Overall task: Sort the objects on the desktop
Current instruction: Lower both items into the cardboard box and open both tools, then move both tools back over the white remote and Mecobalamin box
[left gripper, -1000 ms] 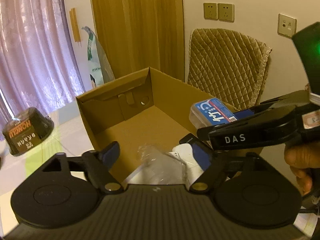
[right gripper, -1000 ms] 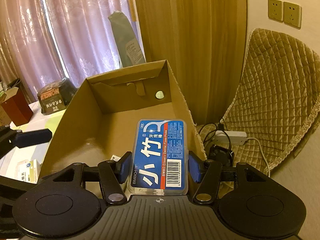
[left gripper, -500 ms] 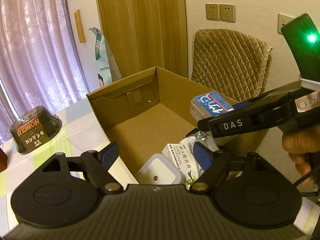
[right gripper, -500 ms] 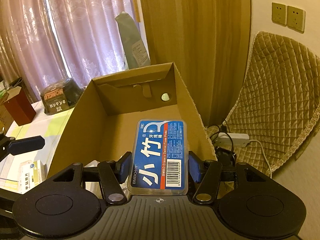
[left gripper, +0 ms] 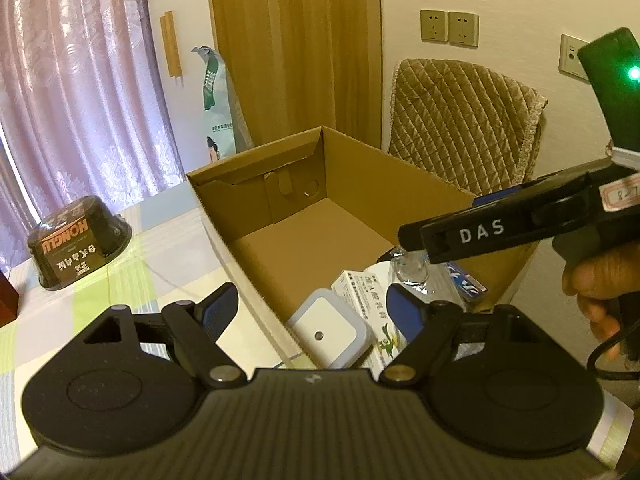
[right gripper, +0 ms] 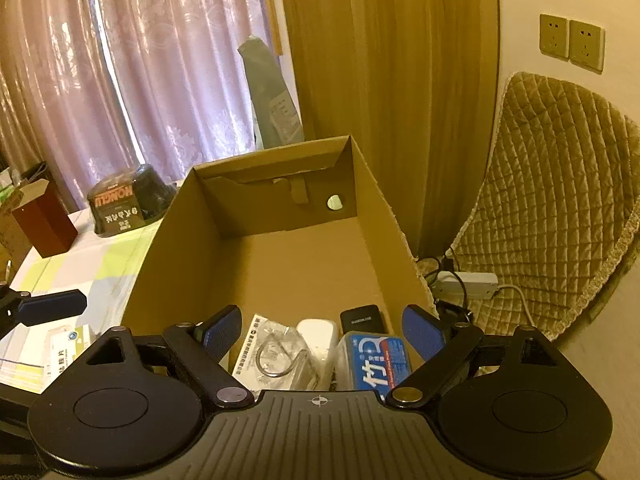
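My right tongs (right gripper: pixel 322 330) hang spread above the dental floss box (right gripper: pixel 378 364) lying in the cardboard box (right gripper: pixel 280 268), my left tongs (left gripper: pixel 312 312) spread too.

My left gripper (left gripper: pixel 312 304) is matte black with ribbed housing, blue-padded jaws and brass pivot screws. My right gripper (right gripper: pixel 322 328) matches, lettered "DAS", green light glowing, black cable trailing.
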Demonstrator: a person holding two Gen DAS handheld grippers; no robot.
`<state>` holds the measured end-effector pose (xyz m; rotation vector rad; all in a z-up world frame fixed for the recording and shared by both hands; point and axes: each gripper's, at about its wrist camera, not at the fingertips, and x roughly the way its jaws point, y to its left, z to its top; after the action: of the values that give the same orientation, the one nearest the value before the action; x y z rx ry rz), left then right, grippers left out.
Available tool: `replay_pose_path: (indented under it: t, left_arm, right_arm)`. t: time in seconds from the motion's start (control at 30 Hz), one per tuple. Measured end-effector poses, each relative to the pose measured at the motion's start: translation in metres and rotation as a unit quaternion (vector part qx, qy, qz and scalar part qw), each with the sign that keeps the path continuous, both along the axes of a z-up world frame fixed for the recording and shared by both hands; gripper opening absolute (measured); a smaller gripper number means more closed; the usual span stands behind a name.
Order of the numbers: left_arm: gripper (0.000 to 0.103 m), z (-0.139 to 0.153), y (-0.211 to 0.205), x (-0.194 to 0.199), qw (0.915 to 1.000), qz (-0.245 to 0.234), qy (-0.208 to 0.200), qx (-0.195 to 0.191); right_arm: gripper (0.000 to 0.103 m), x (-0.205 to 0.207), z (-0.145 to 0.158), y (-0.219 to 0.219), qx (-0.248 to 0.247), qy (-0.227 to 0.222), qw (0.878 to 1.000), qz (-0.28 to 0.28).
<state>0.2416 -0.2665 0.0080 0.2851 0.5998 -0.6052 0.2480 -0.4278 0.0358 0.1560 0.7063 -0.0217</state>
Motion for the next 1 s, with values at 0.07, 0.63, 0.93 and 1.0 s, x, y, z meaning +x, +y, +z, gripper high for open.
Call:
replay_pose_path:
  t: [0.07, 0.63, 0.93, 1.0]
  left_arm:
    - [0.078, 0.002, 0.004, -0.003, 1.0, 0.003, 0.001, -0.001]
    - [0.078, 0.023, 0.06, -0.051, 0.9987, 0.043, 0.015, -0.024]
    - [0.079, 0.024, 0.103, -0.088, 0.9964, 0.075, 0.03, -0.027]
    - [0.08, 0.023, 0.114, -0.098, 0.9954, 0.086, 0.032, -0.025]
  right_arm:
    - [0.09, -0.004, 0.003, 0.002, 0.0, -0.003, 1.0, 0.0]
    - [0.09, -0.071, 0.043, 0.027, 0.032, -0.036, 0.999, -0.006]
    - [0.09, -0.121, 0.04, 0.064, 0.076, -0.027, 0.997, -0.002]
    - [0.09, -0.13, 0.039, 0.071, 0.091, -0.024, 0.996, -0.002]
